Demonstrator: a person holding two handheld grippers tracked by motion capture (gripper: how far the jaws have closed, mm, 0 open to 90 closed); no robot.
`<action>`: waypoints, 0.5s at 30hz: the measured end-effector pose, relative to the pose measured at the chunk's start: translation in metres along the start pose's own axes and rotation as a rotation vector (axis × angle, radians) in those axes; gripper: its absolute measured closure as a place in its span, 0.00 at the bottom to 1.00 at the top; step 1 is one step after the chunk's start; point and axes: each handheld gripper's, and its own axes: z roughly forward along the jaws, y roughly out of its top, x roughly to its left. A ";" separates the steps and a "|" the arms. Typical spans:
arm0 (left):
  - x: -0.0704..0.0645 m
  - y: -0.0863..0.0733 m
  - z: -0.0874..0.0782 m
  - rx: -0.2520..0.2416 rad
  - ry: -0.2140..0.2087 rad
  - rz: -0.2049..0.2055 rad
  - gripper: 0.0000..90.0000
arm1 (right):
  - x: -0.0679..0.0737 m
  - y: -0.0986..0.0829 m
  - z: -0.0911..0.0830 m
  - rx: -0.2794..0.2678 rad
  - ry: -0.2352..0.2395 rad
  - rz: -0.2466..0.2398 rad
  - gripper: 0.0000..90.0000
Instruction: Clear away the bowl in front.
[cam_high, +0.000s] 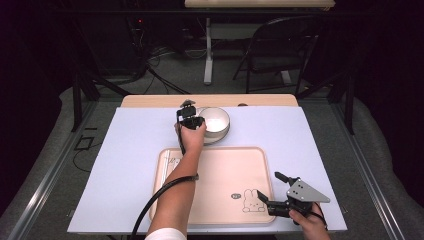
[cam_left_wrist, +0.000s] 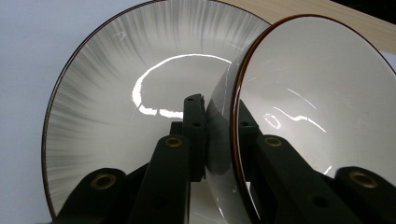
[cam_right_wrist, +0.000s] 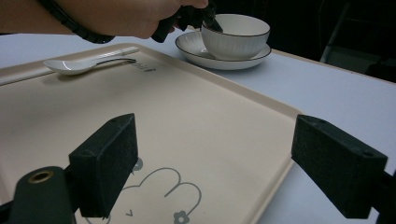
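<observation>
Left gripper (cam_high: 189, 113) clamped on near rim of white ribbed ceramic bowl with dark rim (cam_high: 216, 120), one jaw inside, one outside. Bowl on matching white saucer (cam_right_wrist: 223, 59) beyond beige rabbit-print plastic tray (cam_high: 220, 172), mouth up, round, no long axis. Probable step: grasp made, lift pending; calls for level carry, likely toward tray. White spoon (cam_right_wrist: 77, 65) lying along tray's edge. Right gripper (cam_high: 281, 192) idle, jaws wide apart.
</observation>
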 end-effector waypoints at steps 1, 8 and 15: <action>0.001 0.000 -0.001 0.001 -0.003 -0.001 0.90 | 0.000 0.000 0.000 0.001 0.000 0.000 0.16; 0.002 0.002 -0.005 0.001 0.002 0.000 0.91 | 0.000 0.000 0.000 0.001 0.000 0.000 0.16; 0.006 0.003 -0.011 -0.007 0.002 -0.003 0.91 | -0.001 0.000 0.000 0.001 0.000 -0.001 0.16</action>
